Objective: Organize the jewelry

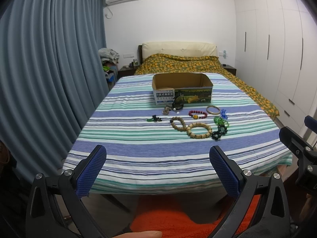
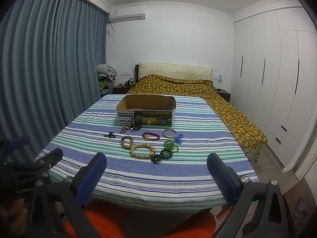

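Note:
Several bracelets lie on the striped cloth (image 1: 138,148) in front of an open cardboard box (image 1: 182,88): a large tan wooden bead bracelet (image 1: 199,130), a smaller brown one (image 1: 178,123), a red bead one (image 1: 197,114), a dark green one (image 1: 219,132) and a thin bangle (image 1: 213,110). The same box (image 2: 146,109) and tan bracelet (image 2: 142,151) show in the right wrist view. My left gripper (image 1: 157,154) is open and empty, short of the table's near edge. My right gripper (image 2: 156,162) is open and empty, also at the near edge.
A bed with a yellow patterned cover (image 1: 184,63) stands behind the table. Blue curtains (image 1: 49,69) hang at left, white wardrobes (image 1: 277,49) at right. An orange seat (image 1: 178,218) is below the grippers. The right gripper's body (image 1: 297,148) shows at right in the left wrist view.

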The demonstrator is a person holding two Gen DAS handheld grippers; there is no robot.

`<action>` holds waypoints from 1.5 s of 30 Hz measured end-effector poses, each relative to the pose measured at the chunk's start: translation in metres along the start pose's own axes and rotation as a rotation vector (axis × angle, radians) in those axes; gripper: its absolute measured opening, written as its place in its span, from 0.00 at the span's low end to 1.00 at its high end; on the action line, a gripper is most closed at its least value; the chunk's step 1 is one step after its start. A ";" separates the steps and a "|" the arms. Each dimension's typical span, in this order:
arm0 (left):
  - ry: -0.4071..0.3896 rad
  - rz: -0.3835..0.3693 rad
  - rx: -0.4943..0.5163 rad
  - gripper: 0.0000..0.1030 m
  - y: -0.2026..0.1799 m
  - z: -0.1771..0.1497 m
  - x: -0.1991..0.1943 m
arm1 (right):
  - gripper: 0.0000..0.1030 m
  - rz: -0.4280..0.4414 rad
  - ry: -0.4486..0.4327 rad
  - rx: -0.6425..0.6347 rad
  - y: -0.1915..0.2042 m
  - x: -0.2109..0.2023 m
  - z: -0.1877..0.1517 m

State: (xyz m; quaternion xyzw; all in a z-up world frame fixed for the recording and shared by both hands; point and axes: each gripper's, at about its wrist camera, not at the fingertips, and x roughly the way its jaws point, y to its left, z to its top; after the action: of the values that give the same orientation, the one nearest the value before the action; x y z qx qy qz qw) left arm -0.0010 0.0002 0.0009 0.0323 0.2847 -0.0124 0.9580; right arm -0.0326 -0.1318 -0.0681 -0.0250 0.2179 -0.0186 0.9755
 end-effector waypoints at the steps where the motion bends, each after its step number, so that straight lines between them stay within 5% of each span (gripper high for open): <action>1: 0.000 0.000 0.000 1.00 0.000 0.000 0.000 | 1.00 0.000 0.000 0.000 0.000 0.000 0.000; 45: 0.007 -0.007 -0.005 1.00 -0.004 -0.008 -0.001 | 1.00 0.000 0.002 -0.002 0.001 -0.002 0.001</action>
State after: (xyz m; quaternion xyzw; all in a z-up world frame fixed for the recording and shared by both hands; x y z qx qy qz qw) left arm -0.0066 -0.0028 -0.0058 0.0291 0.2884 -0.0150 0.9570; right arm -0.0334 -0.1304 -0.0663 -0.0259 0.2191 -0.0184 0.9752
